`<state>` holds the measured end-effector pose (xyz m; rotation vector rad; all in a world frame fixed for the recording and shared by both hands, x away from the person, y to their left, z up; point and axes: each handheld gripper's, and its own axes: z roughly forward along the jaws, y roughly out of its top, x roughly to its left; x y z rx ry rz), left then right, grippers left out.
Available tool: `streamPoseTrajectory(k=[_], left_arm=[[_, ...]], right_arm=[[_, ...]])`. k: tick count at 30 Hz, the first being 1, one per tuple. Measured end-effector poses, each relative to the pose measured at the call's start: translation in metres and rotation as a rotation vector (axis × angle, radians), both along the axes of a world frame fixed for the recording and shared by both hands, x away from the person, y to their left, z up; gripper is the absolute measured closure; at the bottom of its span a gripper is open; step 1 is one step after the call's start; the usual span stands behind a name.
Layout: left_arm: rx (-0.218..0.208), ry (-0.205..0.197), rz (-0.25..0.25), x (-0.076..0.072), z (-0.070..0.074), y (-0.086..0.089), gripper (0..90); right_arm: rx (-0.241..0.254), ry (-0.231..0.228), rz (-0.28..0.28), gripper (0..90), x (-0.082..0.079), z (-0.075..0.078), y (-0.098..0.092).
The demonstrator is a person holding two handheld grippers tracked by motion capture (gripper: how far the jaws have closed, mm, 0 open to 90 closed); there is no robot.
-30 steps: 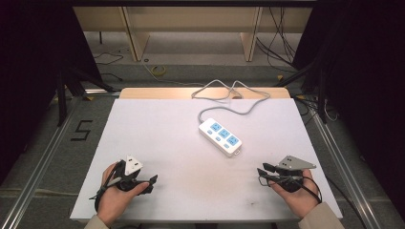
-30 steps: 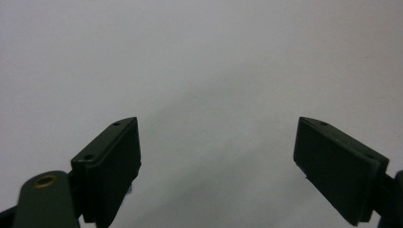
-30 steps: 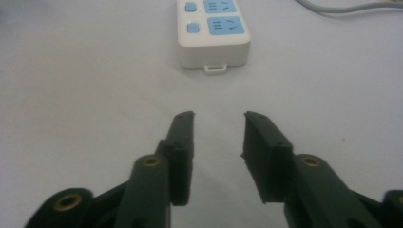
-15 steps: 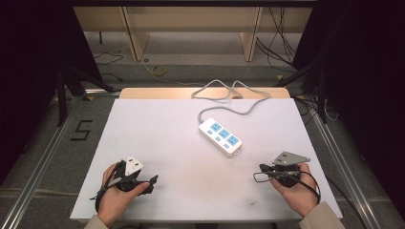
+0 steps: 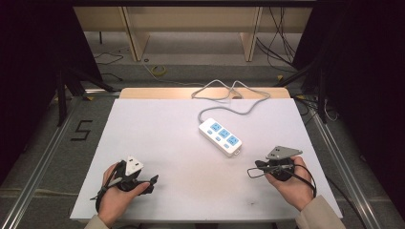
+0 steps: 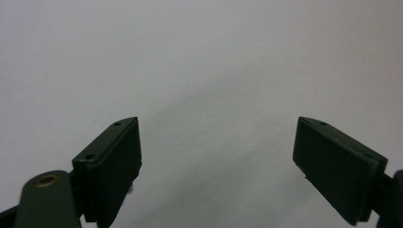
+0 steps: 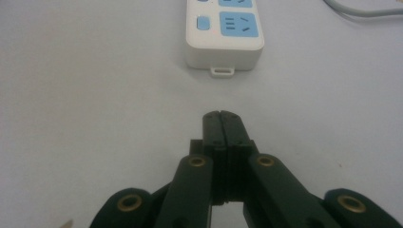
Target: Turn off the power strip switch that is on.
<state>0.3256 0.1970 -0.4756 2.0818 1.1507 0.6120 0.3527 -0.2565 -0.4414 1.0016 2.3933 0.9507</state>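
Observation:
A white power strip (image 5: 220,137) with blue sockets lies near the middle of the white table (image 5: 157,124), its grey cord (image 5: 229,93) looping off the far edge. My right gripper (image 5: 255,167) is held in a hand at the front right, pointing toward the strip's near end (image 7: 223,33). It (image 7: 221,114) is shut, pads pressed together with nothing between them, a short gap from the strip. My left gripper (image 5: 152,183) rests at the front left in the other hand. It (image 6: 216,126) is open wide over bare tabletop.
Dark drapes flank the table on both sides. A wooden frame and loose cables lie on the floor beyond the far edge. A "5" mark (image 5: 82,130) is on the floor at the left.
The right gripper has shifted a little toward the power strip and lifted slightly, and its jaws have come together. The left gripper has stayed where it was.

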Motion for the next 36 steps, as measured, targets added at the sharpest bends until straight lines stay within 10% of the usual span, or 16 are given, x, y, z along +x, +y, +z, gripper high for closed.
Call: streamPoseTrajectory(k=[36], left_arm=[[0.002, -0.001, -0.005, 0.001, 0.000, -0.002, 16.8]], right_arm=[[-0.060, 0.067, 0.027, 90.0, 0.036, 0.018, 0.020]])
